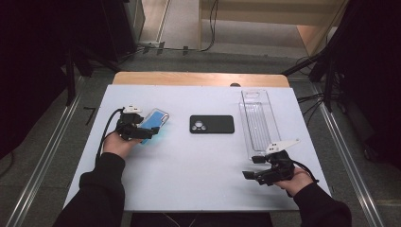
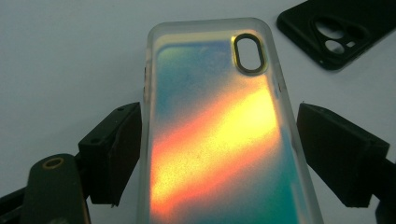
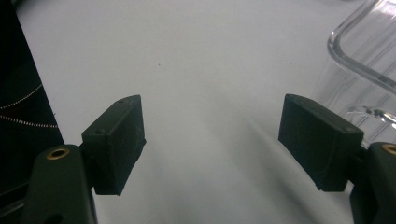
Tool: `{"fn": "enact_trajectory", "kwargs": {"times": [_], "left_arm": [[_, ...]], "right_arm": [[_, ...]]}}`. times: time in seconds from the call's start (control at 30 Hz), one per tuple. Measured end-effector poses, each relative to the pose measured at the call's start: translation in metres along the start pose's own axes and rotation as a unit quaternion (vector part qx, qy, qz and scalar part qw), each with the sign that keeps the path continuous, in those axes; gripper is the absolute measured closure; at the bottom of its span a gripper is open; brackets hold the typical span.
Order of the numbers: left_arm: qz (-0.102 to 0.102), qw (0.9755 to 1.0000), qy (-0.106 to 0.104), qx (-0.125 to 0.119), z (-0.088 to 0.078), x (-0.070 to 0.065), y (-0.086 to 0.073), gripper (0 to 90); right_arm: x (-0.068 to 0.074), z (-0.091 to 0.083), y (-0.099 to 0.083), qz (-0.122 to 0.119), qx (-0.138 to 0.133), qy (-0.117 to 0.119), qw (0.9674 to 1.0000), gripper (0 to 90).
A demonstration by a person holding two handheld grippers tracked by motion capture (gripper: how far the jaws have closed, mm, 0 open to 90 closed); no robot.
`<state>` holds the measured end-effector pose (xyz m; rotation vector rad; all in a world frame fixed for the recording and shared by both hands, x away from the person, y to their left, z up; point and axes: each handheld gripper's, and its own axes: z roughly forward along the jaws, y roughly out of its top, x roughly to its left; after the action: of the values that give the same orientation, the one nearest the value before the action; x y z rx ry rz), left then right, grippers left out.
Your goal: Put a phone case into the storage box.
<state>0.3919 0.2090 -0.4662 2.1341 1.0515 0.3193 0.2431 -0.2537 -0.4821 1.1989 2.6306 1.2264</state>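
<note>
A white table (image 1: 189, 161) stands on a grey floor, with dark stands and cables around it and a wooden edge along its far side; 2 sleeved forearms come in from the near side.

At the left of the high view, the left gripper (image 1: 150, 134) is held just over the near end of the iridescent case (image 1: 156, 120), which is at the left part of the table. In the left gripper view, the case (image 2: 219, 126) is between the 2 jaws, its camera hole at the far end. The jaws are wide; a thin gap shows on each side of the case, so the pads do not seem to press on it, but whether the left pad touches the edge I cannot tell. If the case lies flat or is lifted a little, I also cannot tell.

In the middle of the table lies the black case (image 1: 212, 124), back side up, well apart from the first one; its corner shows in the left gripper view (image 2: 336, 32).

To the right is the clear tray (image 1: 257, 120), long and narrow, running from far to near.

The right gripper (image 1: 249, 167) is just beside the near end of the tray; in the right gripper view its jaws (image 3: 210, 144) are wide open with nothing between them, and the tray wall (image 3: 359, 65) is at the right.
</note>
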Motion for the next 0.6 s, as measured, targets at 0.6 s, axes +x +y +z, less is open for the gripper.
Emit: {"fn": "enact_trajectory", "kwargs": {"times": [0.6], "left_arm": [[-0.015,0.9982,-0.057,0.014,-0.017,-0.041,0.004,17.1]], "right_arm": [[0.004,-0.004,0.001,-0.001,-0.037,0.017,0.9992,20.3]]}}
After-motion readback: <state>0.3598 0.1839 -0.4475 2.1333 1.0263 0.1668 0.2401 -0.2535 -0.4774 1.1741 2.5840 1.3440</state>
